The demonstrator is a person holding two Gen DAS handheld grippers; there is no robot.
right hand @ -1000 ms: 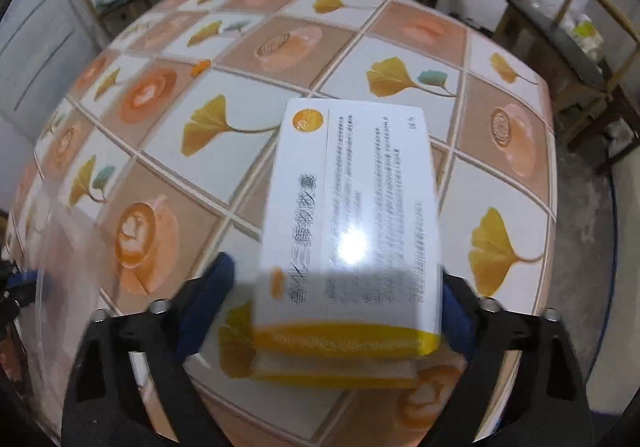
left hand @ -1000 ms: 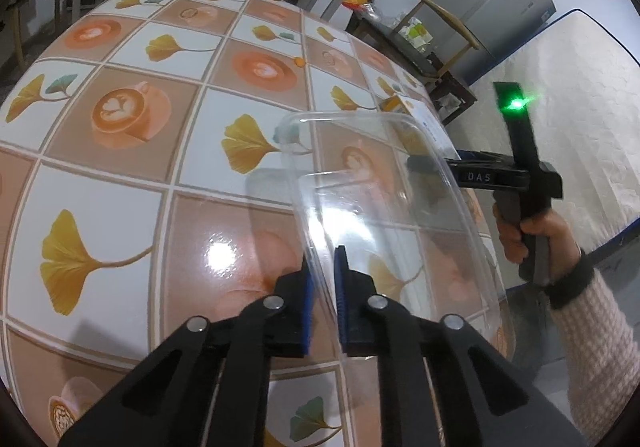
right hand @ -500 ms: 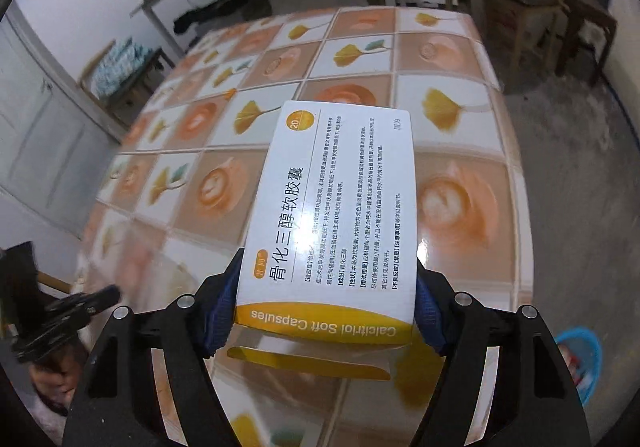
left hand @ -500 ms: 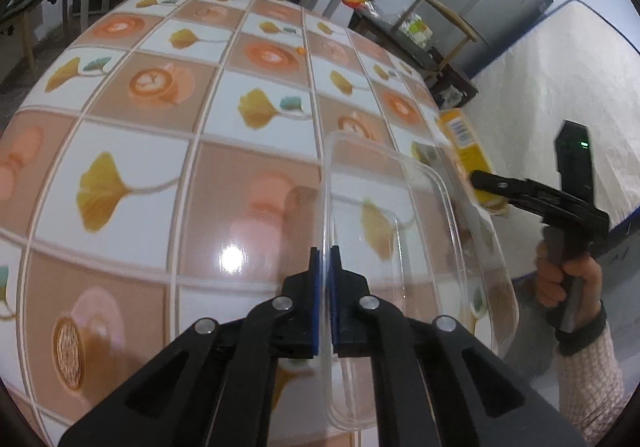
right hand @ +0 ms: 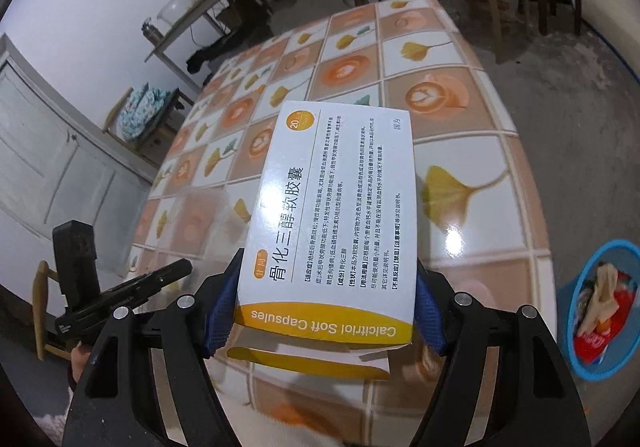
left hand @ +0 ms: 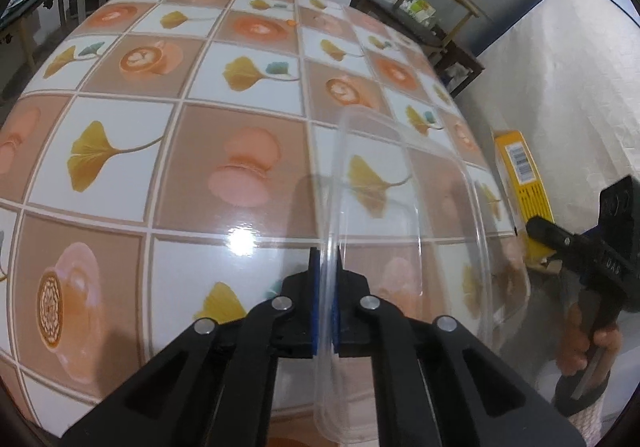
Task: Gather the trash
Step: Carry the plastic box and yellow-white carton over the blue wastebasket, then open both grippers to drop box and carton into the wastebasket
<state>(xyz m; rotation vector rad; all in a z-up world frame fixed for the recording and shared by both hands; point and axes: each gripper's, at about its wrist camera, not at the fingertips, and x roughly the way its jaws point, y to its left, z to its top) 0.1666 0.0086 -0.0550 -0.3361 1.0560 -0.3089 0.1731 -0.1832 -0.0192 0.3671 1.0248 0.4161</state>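
Left wrist view: left gripper (left hand: 325, 301) clamped on rim of one clear plastic lid (left hand: 404, 231), held edge-on above tiled table (left hand: 168, 151), tabletop beneath otherwise bare. Right wrist view: right gripper (right hand: 326, 313) gripping one white-and-yellow medicine box (right hand: 332, 219) by its sides, raised over table's near edge. One blue bin (right hand: 600, 311) on floor beyond table's right edge, holding wrappers, well apart from box.

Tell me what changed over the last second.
The right gripper carried the box off the table toward the blue bin, now in view. The left gripper finished closing on the clear lid. Both grips held.
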